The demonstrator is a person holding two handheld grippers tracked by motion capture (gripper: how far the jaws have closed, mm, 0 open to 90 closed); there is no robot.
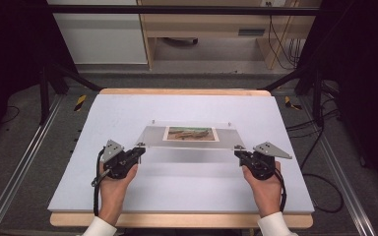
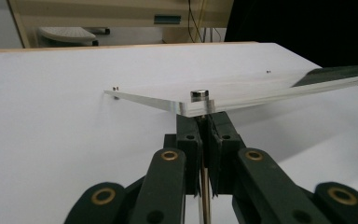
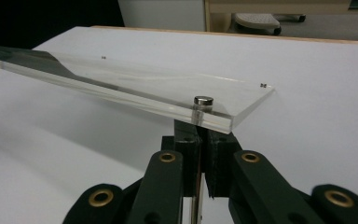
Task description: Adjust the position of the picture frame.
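- Above the middle of the white surface [image 1: 128, 206], the clear acrylic photo frame [image 1: 192, 146] hangs with its near edge lifted, a landscape print [image 1: 191, 133] sandwiched at its centre; its far edge seems low, near or on the surface.
- At each near corner a small metal stud [image 2: 199, 95] sits right over the jaws; the grip looks to be on the stud's lower end or the plate edge, a tiny purchase that could slip.
- Left hand-held gripper [image 1: 137, 153] is clamped together beneath its corner, and the right hand-held gripper [image 1: 240, 155] likewise under the other.
- If one hand rises faster, the plates could twist and a corner could pop free.
- A dropped edge would likely slap the surface and shift the print.
- Dragging the far edge could scratch the acrylic.
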